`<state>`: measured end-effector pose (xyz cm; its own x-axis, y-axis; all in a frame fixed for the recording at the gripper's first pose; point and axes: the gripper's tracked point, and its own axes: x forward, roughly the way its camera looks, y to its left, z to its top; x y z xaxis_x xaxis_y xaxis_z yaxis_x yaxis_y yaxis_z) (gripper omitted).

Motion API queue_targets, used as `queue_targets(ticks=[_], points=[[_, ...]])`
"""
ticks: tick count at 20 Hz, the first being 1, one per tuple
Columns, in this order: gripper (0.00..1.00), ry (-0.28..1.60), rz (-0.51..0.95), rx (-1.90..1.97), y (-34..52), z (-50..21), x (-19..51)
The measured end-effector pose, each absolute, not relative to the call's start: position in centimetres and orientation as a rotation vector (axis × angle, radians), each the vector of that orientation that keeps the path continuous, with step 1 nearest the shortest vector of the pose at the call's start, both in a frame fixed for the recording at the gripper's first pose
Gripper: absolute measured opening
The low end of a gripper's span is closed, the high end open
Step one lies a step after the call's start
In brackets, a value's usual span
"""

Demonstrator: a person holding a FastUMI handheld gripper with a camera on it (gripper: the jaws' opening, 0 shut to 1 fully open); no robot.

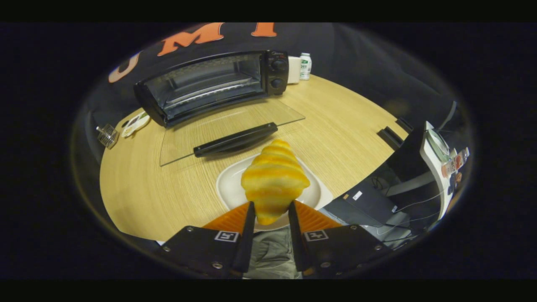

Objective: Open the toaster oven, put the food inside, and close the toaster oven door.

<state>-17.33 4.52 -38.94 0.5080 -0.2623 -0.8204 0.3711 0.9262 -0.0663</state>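
Note:
A yellow-orange croissant (275, 180) sticks out ahead from between my fingers, and my gripper (270, 209) is shut on its near end. It hangs above a white plate (228, 186) on the wooden table (142, 184). Beyond the plate stands a black toaster oven (209, 86) at the back of the table. Its glass door (235, 121) lies folded down flat, with the black handle (235, 139) on the door's near edge, just past the croissant's tip. Inside the oven a wire rack (209, 94) is visible.
A white cup (294, 69) and a small white bottle (305, 66) stand right of the oven. A small wire basket (107, 135) and a card (135, 123) lie at the table's left edge. To the right, off the table, are a stand and cables (402, 201).

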Motion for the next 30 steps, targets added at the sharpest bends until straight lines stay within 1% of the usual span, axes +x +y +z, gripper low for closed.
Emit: queue_targets(ticks=[3, 5, 16, 20, 25, 30], points=[[0.42, 0.966, -0.375, 0.1, 3.9, -38.6, -17.6], [0.38, 0.954, -0.365, 0.107, 4.0, -38.0, -17.6], [0.37, 0.818, -0.319, 0.139, 3.4, -30.8, -15.5], [0.37, 0.808, -0.227, 0.156, 4.3, -29.5, -13.2], [0.37, 0.785, -0.072, 0.172, 6.6, -28.1, -8.6], [0.37, 0.778, 0.053, 0.204, 7.9, -28.3, -4.2]])
